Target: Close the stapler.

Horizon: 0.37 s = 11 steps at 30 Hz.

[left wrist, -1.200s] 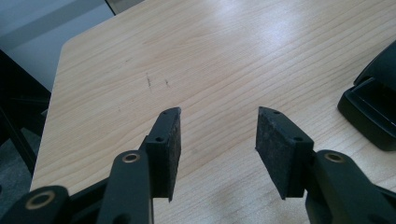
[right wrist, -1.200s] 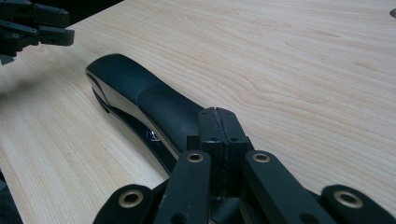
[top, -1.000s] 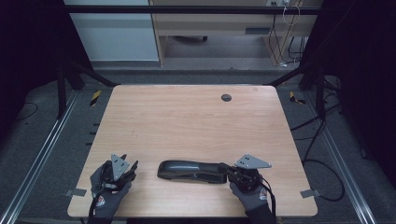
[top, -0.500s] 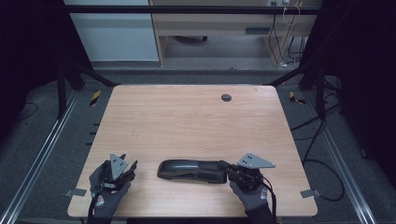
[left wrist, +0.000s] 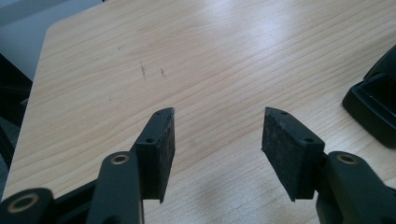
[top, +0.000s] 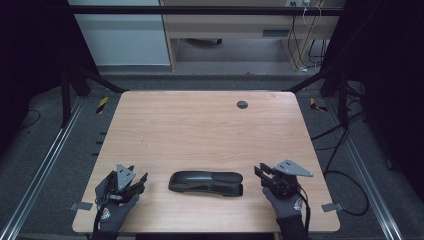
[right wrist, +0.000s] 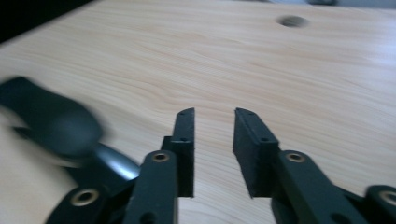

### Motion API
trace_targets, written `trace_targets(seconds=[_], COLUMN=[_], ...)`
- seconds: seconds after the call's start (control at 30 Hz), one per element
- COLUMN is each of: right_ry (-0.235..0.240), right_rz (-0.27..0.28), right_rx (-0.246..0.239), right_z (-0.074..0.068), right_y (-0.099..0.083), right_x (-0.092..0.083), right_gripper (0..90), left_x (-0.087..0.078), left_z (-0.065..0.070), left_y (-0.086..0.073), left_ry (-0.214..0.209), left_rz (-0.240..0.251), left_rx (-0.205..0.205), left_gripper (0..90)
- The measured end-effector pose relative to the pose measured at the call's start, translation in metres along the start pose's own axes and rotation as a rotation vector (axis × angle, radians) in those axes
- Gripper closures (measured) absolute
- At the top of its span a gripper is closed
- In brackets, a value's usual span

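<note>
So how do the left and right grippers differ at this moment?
The left gripper has its jaws spread wide; the right gripper has only a narrow gap. The left sits well clear of the black stapler; the right is close beside its end. Both are empty, low over the table.

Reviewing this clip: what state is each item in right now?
Long black plastic stapler: lying flat on the table, closed, untouched.
Left hand-held gripper: open, empty, beside the stapler.
Right hand-held gripper: open with a narrower gap, empty, clear of the stapler.
Light wooden table: round cable hole uncovered.
</note>
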State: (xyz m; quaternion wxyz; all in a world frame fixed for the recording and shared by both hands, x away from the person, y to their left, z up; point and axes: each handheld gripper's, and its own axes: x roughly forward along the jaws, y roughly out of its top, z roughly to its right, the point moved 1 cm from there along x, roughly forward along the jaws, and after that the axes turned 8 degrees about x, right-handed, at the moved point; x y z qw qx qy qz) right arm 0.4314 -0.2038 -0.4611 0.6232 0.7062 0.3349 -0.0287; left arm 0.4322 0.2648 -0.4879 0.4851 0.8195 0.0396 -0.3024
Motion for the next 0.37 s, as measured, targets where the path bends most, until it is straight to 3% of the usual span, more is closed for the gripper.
trace_targets(seconds=[0.1, 0.2, 0.37], right_ry=[-0.084, -0.169, -0.221], right_rz=[-0.029, -0.069, -0.097], right_rx=[0.022, 0.014, 0.031], right_z=[0.023, 0.044, 0.062], right_y=[-0.006, -0.013, -0.018], right_x=[0.001, 0.003, -0.001], right_gripper=[59.9, 54.1, 46.1], left_x=[0.002, 0.004, 0.005], left_z=[-0.002, -0.006, -0.015], left_y=[-0.002, -0.005, -0.01], left_ry=[-0.013, -0.02, -0.009], left_rz=[-0.003, -0.018, -0.043], left_rx=[-0.012, -0.022, -0.044], left_gripper=[42.7, 41.9, 41.2])
